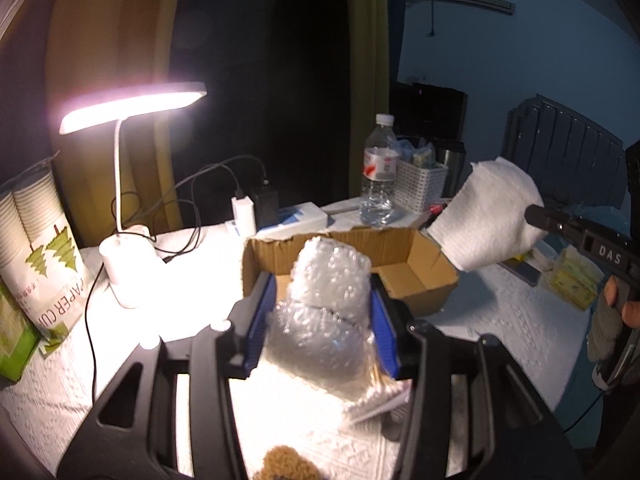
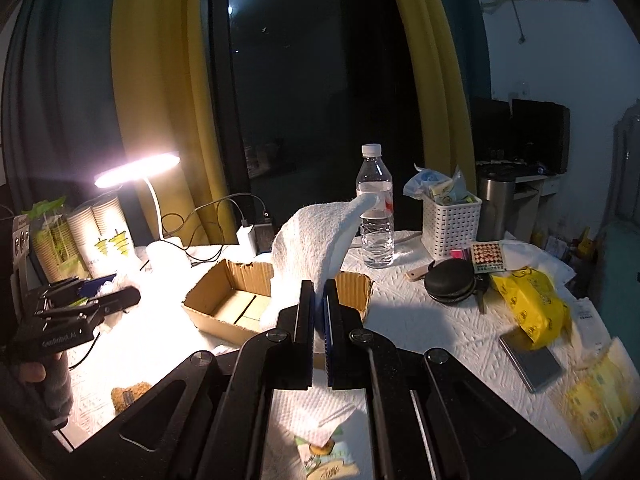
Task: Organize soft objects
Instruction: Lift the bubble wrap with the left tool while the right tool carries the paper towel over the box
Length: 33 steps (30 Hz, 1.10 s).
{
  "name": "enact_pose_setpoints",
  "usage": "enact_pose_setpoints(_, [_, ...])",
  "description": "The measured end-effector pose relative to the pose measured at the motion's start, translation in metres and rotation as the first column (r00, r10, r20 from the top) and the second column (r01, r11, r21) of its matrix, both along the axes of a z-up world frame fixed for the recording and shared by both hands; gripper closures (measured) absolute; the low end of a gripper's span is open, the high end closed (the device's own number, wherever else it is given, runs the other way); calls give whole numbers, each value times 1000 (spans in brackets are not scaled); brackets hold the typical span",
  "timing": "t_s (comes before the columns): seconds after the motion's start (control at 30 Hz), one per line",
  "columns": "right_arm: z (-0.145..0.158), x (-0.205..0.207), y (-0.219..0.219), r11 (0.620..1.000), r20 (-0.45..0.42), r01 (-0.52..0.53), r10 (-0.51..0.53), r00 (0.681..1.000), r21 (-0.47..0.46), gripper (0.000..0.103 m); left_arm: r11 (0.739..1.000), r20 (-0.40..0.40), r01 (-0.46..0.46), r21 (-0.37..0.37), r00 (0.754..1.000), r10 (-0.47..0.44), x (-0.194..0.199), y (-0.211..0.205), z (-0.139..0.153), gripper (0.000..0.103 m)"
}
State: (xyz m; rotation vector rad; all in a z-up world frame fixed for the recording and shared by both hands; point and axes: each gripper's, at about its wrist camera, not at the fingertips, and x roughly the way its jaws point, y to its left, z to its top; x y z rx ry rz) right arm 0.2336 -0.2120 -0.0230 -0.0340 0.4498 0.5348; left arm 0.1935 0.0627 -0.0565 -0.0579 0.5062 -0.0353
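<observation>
Left gripper [image 1: 323, 320]: raised, blue pads [image 1: 260, 322] pressed against a bubble wrap wad [image 1: 324, 300] on both sides. Right gripper [image 2: 319, 312]: jaws nearly closed, pinching a white towel [image 2: 312, 244] that stands up between them (held aloft). Bare fingers [image 1: 628, 308] wrap the right handle.

I am looking at my left gripper [image 1: 324, 320]: black plastic frame, blue ribbed pads, round white studs showing. My right gripper [image 2: 319, 308] is wearing the same black body with round screw heads and blue pads; "DAS" lettering is showing on its side.
</observation>
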Motion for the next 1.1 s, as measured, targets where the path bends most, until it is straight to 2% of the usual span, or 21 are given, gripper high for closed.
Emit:
enact_pose_setpoints(0.17, [-8,23,7,1000,-21,-25,25,999,2,98,1000,6,-21,10,1000,21,27,4,-1,56])
enact_pose_setpoints(0.4, [-27,59,19,999,-82,-53,54,995,9,98,998,16,-52,-28,998,52,63,12,-12,56])
enact_pose_setpoints(0.63, [-55,83,35,996,-170,-88,87,982,2,98,993,-59,-89,-79,995,84,99,23,-41,56])
enact_pose_setpoints(0.8, [-71,95,38,997,-222,-79,74,972,-14,98,990,-142,-116,-85,984,104,117,28,-62,55])
enact_pose_setpoints(0.93, [-78,101,39,997,-254,-65,55,966,-31,98,988,-176,-131,-83,978,115,122,30,-71,48])
enact_pose_setpoints(1.0, [-81,102,41,997,-269,-69,55,962,-43,98,988,-180,-132,-81,977,116,121,30,-72,39])
enact_pose_setpoints(1.03, [-82,102,42,996,-272,-70,53,961,-51,97,988,-180,-134,-79,977,118,120,30,-72,30])
enact_pose_setpoints(1.1, [-84,101,46,995,-282,-75,54,958,-65,95,987,-176,-139,-84,977,122,118,32,-71,28])
